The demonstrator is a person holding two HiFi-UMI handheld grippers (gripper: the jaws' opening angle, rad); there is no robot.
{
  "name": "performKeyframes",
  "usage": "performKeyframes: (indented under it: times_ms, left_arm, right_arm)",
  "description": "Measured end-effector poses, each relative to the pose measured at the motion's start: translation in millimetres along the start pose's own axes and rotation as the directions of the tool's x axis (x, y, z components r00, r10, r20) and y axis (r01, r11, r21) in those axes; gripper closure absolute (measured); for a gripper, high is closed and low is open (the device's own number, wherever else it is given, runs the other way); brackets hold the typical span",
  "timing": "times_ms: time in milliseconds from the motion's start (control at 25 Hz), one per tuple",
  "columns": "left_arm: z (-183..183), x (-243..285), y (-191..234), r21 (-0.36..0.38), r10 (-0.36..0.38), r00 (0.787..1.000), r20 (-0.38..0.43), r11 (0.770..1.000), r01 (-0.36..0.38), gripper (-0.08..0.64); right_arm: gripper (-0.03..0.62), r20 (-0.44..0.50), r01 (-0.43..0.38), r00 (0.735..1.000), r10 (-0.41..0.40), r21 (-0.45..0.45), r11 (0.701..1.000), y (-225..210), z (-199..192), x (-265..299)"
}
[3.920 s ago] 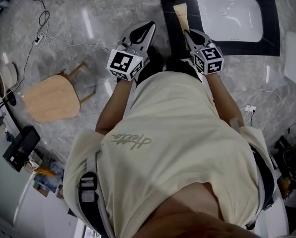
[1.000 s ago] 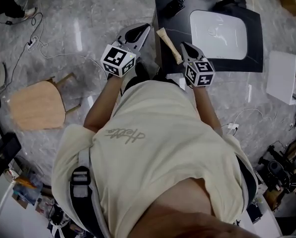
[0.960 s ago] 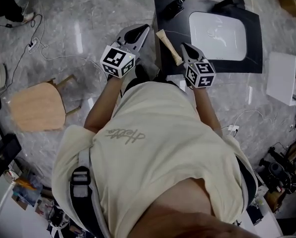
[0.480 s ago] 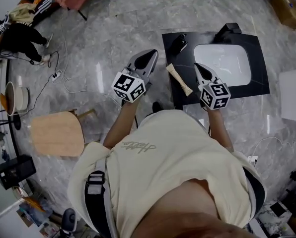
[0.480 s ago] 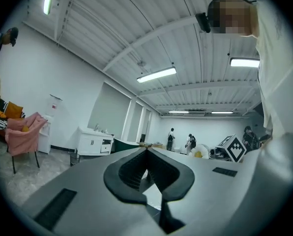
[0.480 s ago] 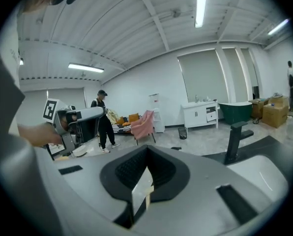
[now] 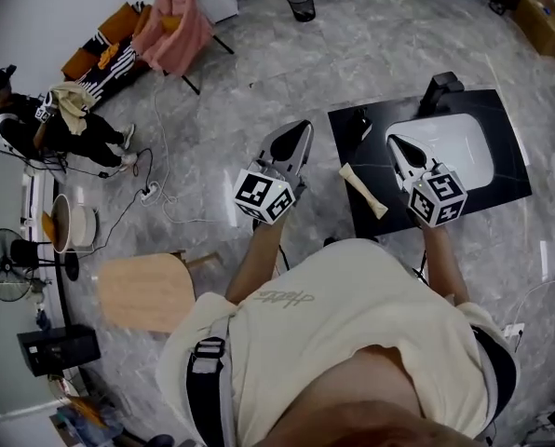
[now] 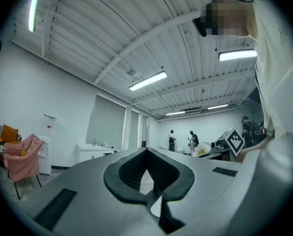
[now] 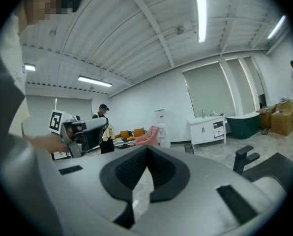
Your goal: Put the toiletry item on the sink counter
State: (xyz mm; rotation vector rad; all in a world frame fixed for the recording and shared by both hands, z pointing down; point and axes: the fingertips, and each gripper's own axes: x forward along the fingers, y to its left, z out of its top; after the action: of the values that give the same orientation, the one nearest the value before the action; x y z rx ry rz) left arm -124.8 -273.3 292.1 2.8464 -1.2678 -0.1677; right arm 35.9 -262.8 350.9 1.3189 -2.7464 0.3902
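Note:
The toiletry item, a beige tube [image 7: 363, 190], lies loose on the left part of the black sink counter [image 7: 510, 170], beside the white basin [image 7: 450, 147]. My left gripper [image 7: 301, 130] hangs over the grey floor left of the counter, jaws shut and empty. My right gripper [image 7: 393, 142] is over the counter just right of the tube, also shut with nothing in it. In the left gripper view the left gripper [image 8: 146, 150] points out into the room, and so does the right gripper [image 9: 147, 149] in the right gripper view.
A black faucet [image 7: 442, 88] and a small black object [image 7: 359, 124] stand at the counter's far side. A wooden stool [image 7: 147, 291] is at my left, a cable [image 7: 156, 189] runs over the floor, and a person [image 7: 35, 124] and a draped chair [image 7: 180, 31] are far left.
The head view has pulled back and shows more of the room. Both grippers stay shut and empty, and the tube stays on the counter's left part.

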Motion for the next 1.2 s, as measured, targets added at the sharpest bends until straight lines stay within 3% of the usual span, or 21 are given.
performKeyframes:
  times_ms: [320, 600, 880, 1040, 1200]
  left_arm:
    - [19.7, 0.5, -17.9, 0.026, -0.011, 0.999, 0.031, 1.0, 0.01, 0.557]
    - [41.0, -9.1, -20.3, 0.111, -0.003, 0.999, 0.045, 0.994, -0.002, 0.557]
    - [30.0, -21.0, -14.0, 0.087, 0.039, 0.999, 0.028, 0.995, -0.041, 0.557]
    - [16.1, -19.5, -19.1, 0.088, 0.03, 1.0, -0.001, 0.996, -0.03, 0.557]
    - [-4.8, -20.0, -12.7, 0.032, 0.031, 0.999, -0.031, 0.999, -0.03, 0.557]
  right_arm:
    - [0.597, 0.079, -0.024, 0.997, 0.025, -0.018, 1.0, 8.7, 30.9, -12.9]
    - [0.597, 0.119, -0.053, 0.991, 0.068, -0.126, 0.991, 25.1, 52.9, -18.0]
    - [0.597, 0.112, -0.054, 0.991, 0.073, -0.162, 0.985, 32.8, 50.2, -20.5]
    - [0.597, 0.122, -0.105, 0.984, 0.127, -0.175, 0.979, 40.1, 46.9, -19.0]
    - [0.598, 0.094, -0.105, 0.987, 0.129, -0.226, 0.968, 49.0, 41.1, -13.3]
